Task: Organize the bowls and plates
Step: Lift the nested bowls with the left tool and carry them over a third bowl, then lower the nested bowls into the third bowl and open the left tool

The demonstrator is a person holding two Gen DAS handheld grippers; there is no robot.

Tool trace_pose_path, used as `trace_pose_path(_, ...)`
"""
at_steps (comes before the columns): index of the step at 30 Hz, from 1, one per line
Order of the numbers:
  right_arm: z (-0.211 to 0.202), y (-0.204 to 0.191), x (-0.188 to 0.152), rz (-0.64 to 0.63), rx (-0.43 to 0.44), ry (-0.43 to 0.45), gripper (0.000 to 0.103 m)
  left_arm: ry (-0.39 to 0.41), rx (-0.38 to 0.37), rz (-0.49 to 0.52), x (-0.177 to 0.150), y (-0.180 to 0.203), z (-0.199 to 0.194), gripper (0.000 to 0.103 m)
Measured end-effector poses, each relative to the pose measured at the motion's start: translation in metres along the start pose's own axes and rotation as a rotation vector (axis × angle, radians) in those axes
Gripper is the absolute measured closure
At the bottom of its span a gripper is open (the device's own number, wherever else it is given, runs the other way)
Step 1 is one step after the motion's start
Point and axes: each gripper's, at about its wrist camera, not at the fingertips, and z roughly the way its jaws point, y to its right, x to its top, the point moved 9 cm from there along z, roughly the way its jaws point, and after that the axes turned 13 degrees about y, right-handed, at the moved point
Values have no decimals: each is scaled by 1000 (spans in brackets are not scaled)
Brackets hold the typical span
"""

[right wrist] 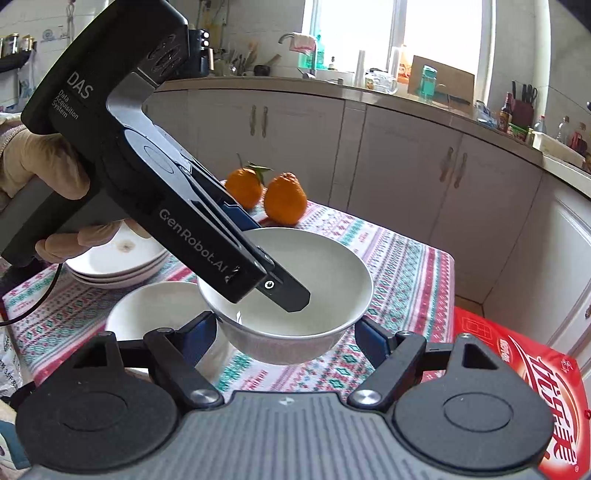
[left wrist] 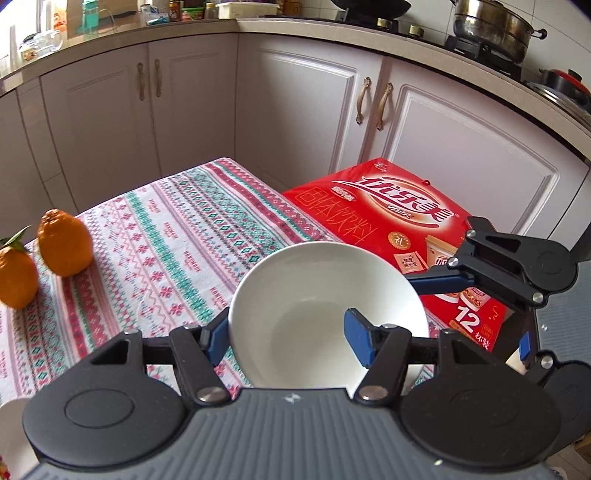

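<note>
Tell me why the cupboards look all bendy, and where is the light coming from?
Left wrist view: the fisheye lens bows the cupboard doors and counter edge. Right wrist view: daylight pours through the window, washing it out white, and the white bowl looks evenly lit, without strong glare.

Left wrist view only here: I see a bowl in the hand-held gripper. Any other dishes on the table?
Observer: Yes, a second bowl sits on the table, right beside the held bowl.
Operator: Any plates?
Observer: A stack of plates stands behind that second bowl.
Operator: Are they clean?
Observer: The top plate has a small brown spot.
</note>
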Motion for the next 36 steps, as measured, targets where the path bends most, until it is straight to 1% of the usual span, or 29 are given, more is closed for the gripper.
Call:
trace_pose_path(7, 2, -34, 7, 1, 73, 17, 18, 4, 50, -39, -19, -17, -32, 40)
trace_pose_path(13, 7, -56, 2, 10, 112, 4, 18, 1, 76, -69, -37, -26, -45, 40)
trace_pose_path(24, 12, -65, -13, 44, 143, -35, 18, -18, 75, -94, -60, -30, -43, 40)
trace_pose_path(36, 16, -65, -21, 52, 150, -54, 18, -14, 68, -95, -67, -30, -41, 40)
